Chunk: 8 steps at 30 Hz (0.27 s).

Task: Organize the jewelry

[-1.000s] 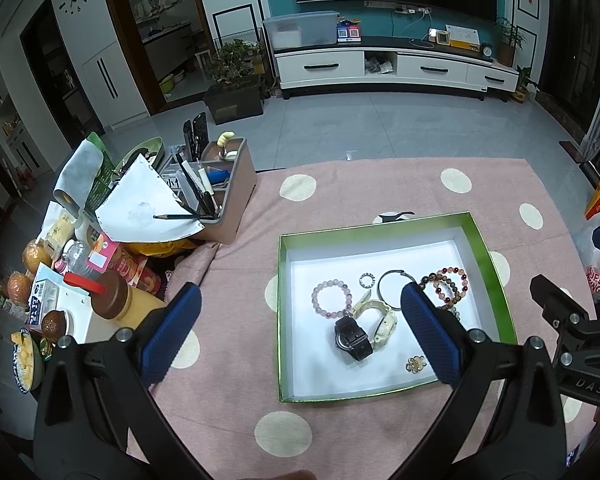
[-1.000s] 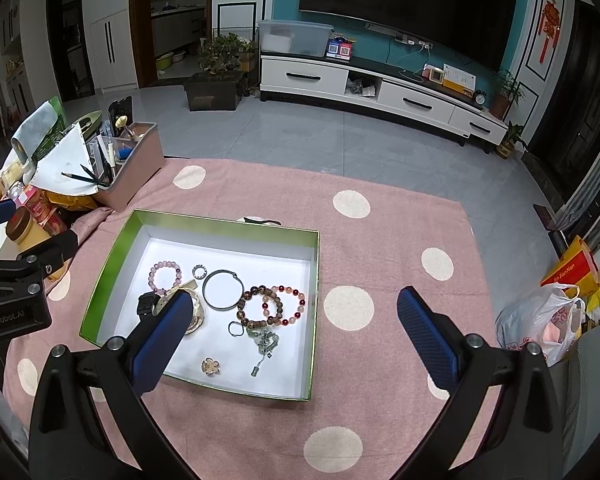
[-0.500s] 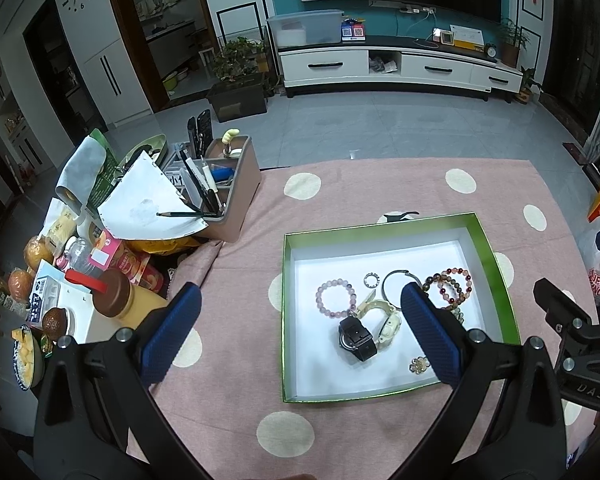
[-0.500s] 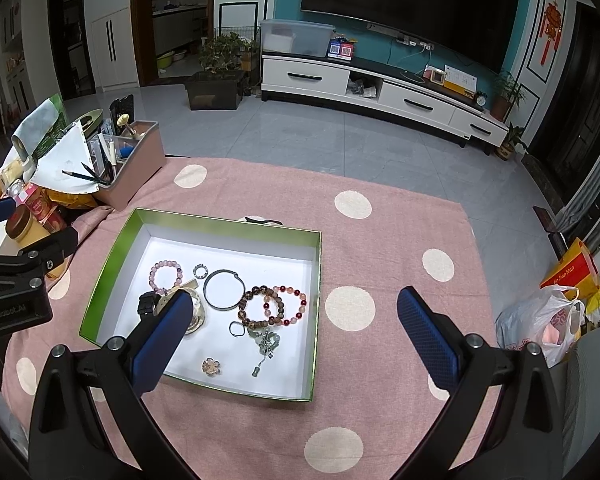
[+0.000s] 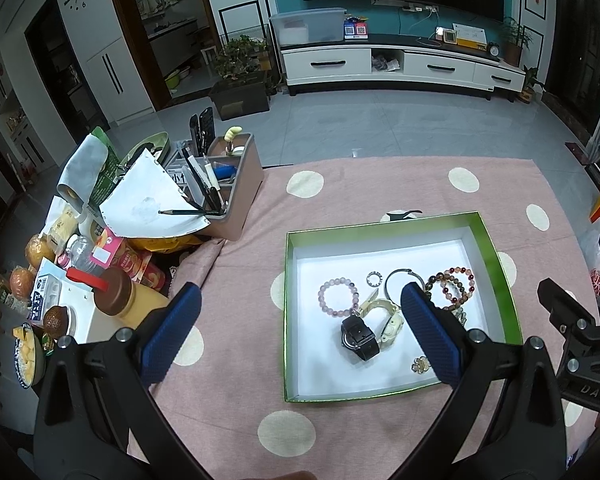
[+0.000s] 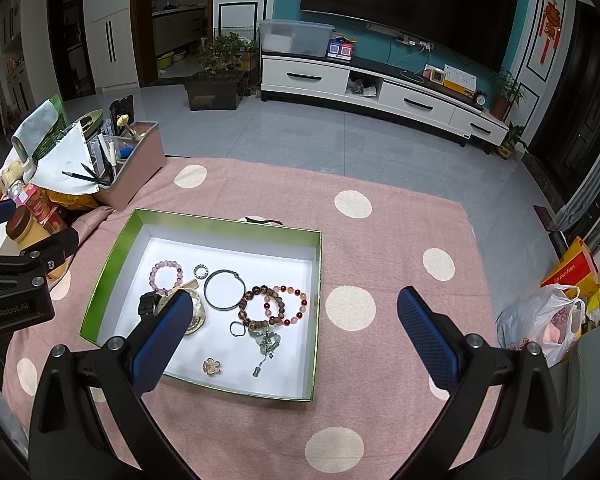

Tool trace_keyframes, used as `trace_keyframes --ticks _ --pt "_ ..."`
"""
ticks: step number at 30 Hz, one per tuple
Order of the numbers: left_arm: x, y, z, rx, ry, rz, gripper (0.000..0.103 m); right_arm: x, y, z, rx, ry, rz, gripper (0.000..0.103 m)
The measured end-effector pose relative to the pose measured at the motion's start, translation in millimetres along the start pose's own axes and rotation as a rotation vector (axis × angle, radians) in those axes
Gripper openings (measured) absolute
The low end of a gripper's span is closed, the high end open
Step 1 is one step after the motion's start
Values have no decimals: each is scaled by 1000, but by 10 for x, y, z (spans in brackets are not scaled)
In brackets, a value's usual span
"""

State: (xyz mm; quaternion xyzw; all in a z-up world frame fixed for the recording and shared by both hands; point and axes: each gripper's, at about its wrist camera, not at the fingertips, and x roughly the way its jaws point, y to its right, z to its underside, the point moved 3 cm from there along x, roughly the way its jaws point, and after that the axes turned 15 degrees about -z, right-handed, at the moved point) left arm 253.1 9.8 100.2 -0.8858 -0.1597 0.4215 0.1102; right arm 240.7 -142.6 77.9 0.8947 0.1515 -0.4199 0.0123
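A green-walled box (image 5: 380,228) (image 6: 228,224) with a white floor sits on the pink dotted cloth. In it lie a pink bead bracelet (image 5: 338,296) (image 6: 166,274), a black watch (image 5: 358,336), a cream watch (image 5: 388,316), a dark bangle (image 6: 223,292), dark and red bead bracelets (image 6: 278,304) (image 5: 452,282), a small ring (image 6: 200,270), a jade pendant chain (image 6: 266,344) and a gold flower brooch (image 6: 212,366). My left gripper (image 5: 296,328) is open and empty above the box's left edge. My right gripper (image 6: 296,328) is open and empty above the box's right edge.
A brown desk organizer (image 5: 236,184) (image 6: 134,160) with pens stands at the far left of the cloth. Snacks, a brown-capped bottle (image 5: 124,296) and papers crowd the left side. A black hair clip (image 6: 262,221) lies behind the box. Plastic bags (image 6: 540,328) sit to the right.
Both views have shifted only slightly; the box sits a touch lower and righter in the left wrist view. Both grippers stay open and empty, and no jewelry has moved.
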Motion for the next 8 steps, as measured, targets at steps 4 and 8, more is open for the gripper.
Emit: trace_keyframes --ticks 4,8 --pt "22 -22 18 -4 -6 -7 101 -7 -6 -4 0 2 1 102" --pt "21 -25 30 -4 -8 -11 101 -15 -17 -14 1 3 2 102"
